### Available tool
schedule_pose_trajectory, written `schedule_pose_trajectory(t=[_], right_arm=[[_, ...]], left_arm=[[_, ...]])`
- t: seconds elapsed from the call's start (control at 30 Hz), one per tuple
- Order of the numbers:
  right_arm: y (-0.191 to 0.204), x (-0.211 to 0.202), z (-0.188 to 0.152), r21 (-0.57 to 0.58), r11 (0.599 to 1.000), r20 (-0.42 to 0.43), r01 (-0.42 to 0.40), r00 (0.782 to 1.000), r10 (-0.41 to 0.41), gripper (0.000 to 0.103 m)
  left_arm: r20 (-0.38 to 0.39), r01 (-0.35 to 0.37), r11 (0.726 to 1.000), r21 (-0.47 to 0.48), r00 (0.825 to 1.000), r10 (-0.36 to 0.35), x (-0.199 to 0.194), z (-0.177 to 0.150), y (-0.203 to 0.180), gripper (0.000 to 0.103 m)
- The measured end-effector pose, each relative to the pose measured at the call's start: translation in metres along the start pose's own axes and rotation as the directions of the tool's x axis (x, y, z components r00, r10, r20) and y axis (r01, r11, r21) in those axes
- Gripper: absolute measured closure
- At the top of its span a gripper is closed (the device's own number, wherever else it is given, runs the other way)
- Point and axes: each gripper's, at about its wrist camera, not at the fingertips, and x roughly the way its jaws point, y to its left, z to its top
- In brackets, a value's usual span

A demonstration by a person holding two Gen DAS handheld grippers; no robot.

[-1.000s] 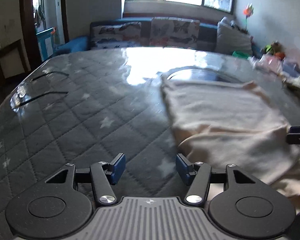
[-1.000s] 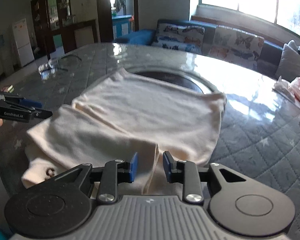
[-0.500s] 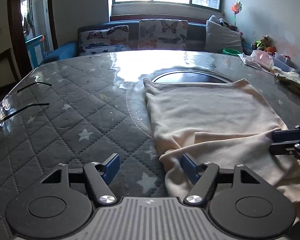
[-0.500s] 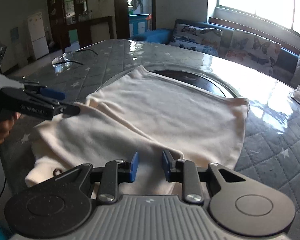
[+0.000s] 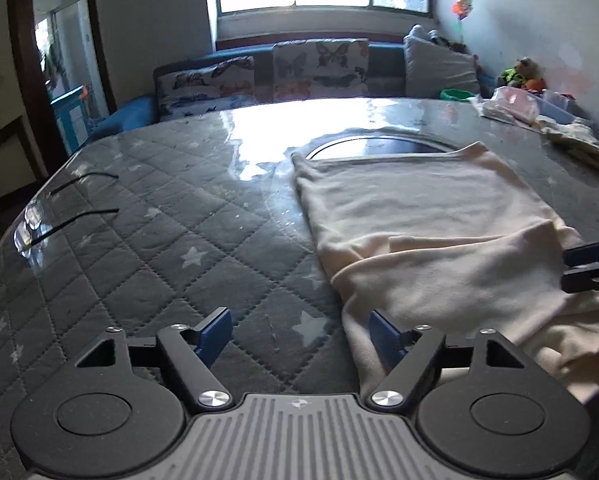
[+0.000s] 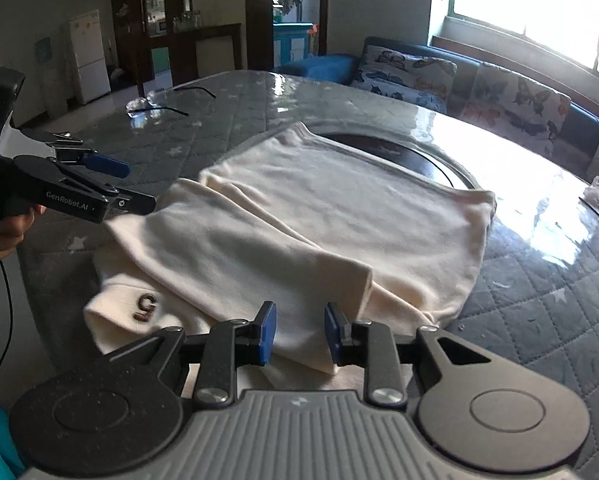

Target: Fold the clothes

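The cream shirt (image 6: 331,216) is spread along the table's (image 5: 147,240) near edge, flanked by both grippers, left (image 5: 299,334) wide open, right (image 6: 299,334) half open over the folded hem, nothing held.

One cream garment (image 6: 339,216) lies on the desk (image 5: 147,240), near its right side, bearing one brown mark (image 6: 146,303) near the front edge. One pair of glasses (image 5: 55,216) rests at the desk's left edge. Two grippers are in view: the left gripper (image 5: 299,338) and the right gripper (image 6: 299,330), each with two blue pads. One small cloth heap (image 5: 575,142) sits at the far right corner
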Motion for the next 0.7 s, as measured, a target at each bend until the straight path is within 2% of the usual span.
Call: schedule_pose_trajectory(t=[0.17,0.33,0.43,0.57,0.7], right_arm=[[0.004,0.001,-0.003,-0.012,1.000,-0.010,-0.004,1.000,0.004,0.077],[0.006,-0.011,-0.003,-0.029,1.000,-0.008,-0.003,1.000,0.002,0.077],[0.009,-0.022,-0.008,-0.062,0.998,-0.026,-0.015,1.000,0.013,0.077],[0.019,-0.033,-0.017,-0.112,0.993,-0.055,-0.036,0.998,0.030,0.076],[0.029,-0.044,-0.016,-0.122,0.991,-0.024,-0.058,0.998,0.056,0.076]], left_arm=[[-0.026,-0.014,0.998,0.053,1.000,0.015,0.002,-0.011,-0.009,0.019],[0.031,0.000,0.993,0.116,1.000,-0.004,-0.020,-0.012,-0.016,0.019],[0.073,0.052,0.976,0.211,0.995,-0.069,-0.039,-0.018,-0.027,0.019],[0.098,0.139,0.923,0.359,0.978,-0.185,-0.059,-0.033,-0.047,0.019],[0.105,0.206,0.898,0.390,0.958,-0.265,-0.066,-0.033,-0.062,0.019]])
